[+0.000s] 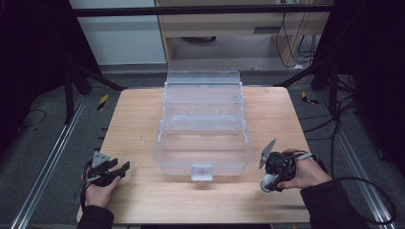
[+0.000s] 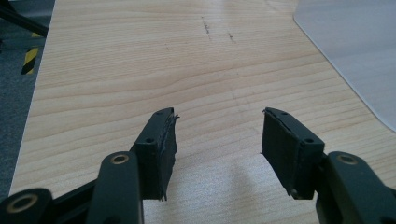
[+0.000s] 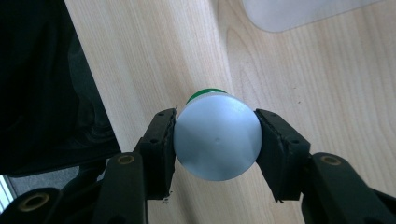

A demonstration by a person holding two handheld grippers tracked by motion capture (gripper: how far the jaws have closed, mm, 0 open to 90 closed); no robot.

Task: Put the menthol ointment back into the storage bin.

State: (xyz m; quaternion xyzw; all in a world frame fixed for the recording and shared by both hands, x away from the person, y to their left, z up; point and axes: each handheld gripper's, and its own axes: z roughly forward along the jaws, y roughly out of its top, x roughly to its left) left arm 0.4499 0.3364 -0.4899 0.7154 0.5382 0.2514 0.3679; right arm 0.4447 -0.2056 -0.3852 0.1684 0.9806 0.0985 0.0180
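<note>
The box [image 1: 203,129], a clear plastic tub with its lid thrown back toward the far edge of the bench [image 1: 138,119], serves as the landmark here.

Left of the box, near the front edge, the left tongs [image 1: 119,171] rest low over bare wood. In the left gripper view the left tongs [image 2: 217,140] stand wide apart with nothing between the pads, and a corner of the box [image 2: 355,51] shows at the upper right, so they point loosely toward it but well apart from it.

In the middle, the box sits open; a small clear latch [image 1: 201,171] hangs on its front wall, facing the person. Its inside looks empty as far as the clear plastic lets one judge.

Right of the box, near its front right corner, the right tongs [image 1: 268,183] grip a small can [image 1: 265,185]. In the right gripper view the can [image 3: 217,140] is seen end-on: a round silver end faces the camera, a green band peeks out behind it, and the pads press its sides. Its long axis therefore runs along the tongs, away from the camera.

The coming move likely turns on this: the box mouth lies up and to the left of the can, and the right hand is the nearer one and already holds it.

No brand, label or writing can be read on anything.
</note>
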